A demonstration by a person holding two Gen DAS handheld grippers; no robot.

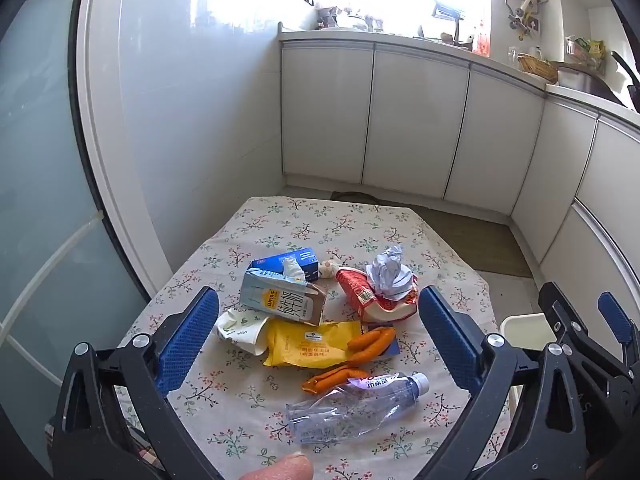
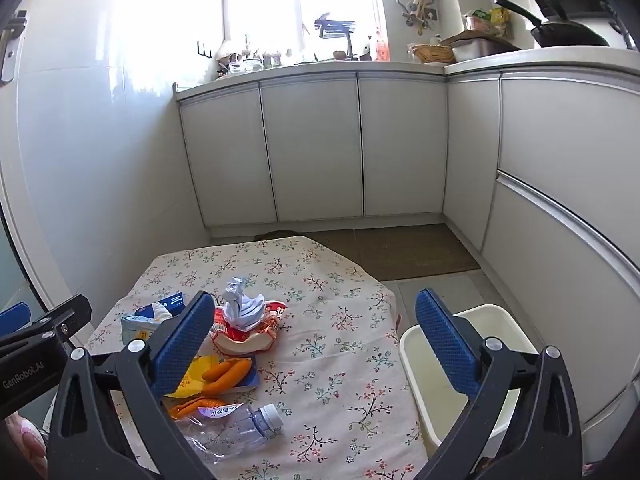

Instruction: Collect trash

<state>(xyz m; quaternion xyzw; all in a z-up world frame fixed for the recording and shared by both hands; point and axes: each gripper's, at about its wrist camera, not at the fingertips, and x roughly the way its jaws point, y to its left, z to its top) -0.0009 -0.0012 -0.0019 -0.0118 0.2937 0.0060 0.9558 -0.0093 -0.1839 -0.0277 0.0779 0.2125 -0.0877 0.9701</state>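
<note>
A: What's the biggest thing in front of you?

B: Your table (image 1: 360, 216), under a floral cloth, with white kitchen cabinets (image 1: 416, 120) well beyond its far edge. Just off its right edge stands a cream bin (image 2: 492, 316), and from the right wrist view its inside looks bare.

A: And the trash?

B: It's all bunched toward the table's left side and near edge. Closest to the near edge lies a crushed clear bottle (image 1: 352, 408) on its side, cap pointing at the right edge. Beyond it is a yellow wrapper (image 1: 308, 344), with orange peel strips (image 1: 370, 342) lying on it and more between it and the bottle. A milk carton (image 1: 280, 296) lies tilted past the wrapper, a blue box (image 1: 292, 262) behind it toward the far edge. A red packet (image 1: 372, 300) sits right of the carton, with a crumpled paper ball (image 1: 390, 274) resting on top. A squashed paper cup (image 1: 242, 326) lies nearest the left edge, touching the wrapper.

A: What are your claws doing?

B: Your left claw (image 1: 320, 334) hangs above the pile with its blue pads spread wide, nothing between them. Your right claw (image 2: 316, 338) is spread just as wide and also holds nothing; it hovers over the table's right edge, one pad above the bin.
</note>
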